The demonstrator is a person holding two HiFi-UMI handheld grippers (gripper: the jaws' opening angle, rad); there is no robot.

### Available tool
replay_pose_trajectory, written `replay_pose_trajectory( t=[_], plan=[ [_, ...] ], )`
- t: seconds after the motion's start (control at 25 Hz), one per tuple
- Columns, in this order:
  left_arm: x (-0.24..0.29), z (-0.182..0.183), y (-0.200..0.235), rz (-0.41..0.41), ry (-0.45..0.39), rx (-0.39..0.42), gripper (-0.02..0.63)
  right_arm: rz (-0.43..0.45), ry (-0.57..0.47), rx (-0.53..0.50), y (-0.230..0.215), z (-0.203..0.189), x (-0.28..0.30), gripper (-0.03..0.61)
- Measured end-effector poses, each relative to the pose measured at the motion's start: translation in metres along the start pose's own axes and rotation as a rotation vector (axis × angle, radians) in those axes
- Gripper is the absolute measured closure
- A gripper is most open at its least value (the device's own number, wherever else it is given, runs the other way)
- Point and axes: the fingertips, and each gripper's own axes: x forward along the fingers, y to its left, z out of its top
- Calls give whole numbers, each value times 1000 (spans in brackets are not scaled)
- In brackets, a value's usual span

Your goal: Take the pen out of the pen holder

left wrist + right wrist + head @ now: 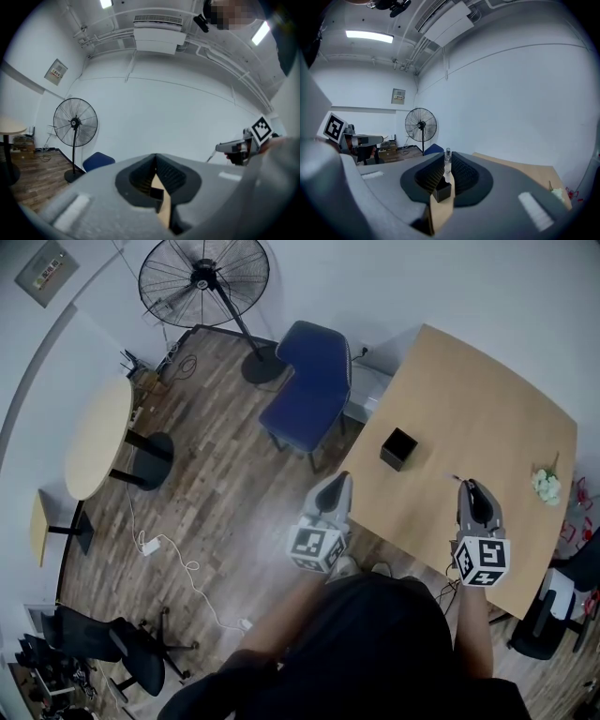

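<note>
A small black square pen holder (398, 448) stands on the light wooden table (469, 409), near its left edge. My right gripper (466, 486) is over the table to the holder's right, shut on a thin clear pen (448, 164) that stands upright between its pads. In the right gripper view the holder (442, 191) sits lower down, beyond the jaws. My left gripper (341, 480) hovers at the table's near-left edge, short of the holder, with its jaws closed tip to tip and nothing in them. Through the left gripper's jaws I see the holder (157, 194).
A blue chair (309, 381) stands at the table's left side, with a black pedestal fan (202, 282) behind it. A round side table (98, 437) and floor cables are further left. A small white flower (546, 486) lies at the table's right edge.
</note>
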Motion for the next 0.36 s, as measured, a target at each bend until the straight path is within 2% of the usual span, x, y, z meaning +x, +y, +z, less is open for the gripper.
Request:
replay_pose_trajectory(
  t=[0.36],
  plan=[
    [-2, 4, 2, -17, -2, -4, 611, 4, -2, -7, 8, 5, 0, 532]
  ],
)
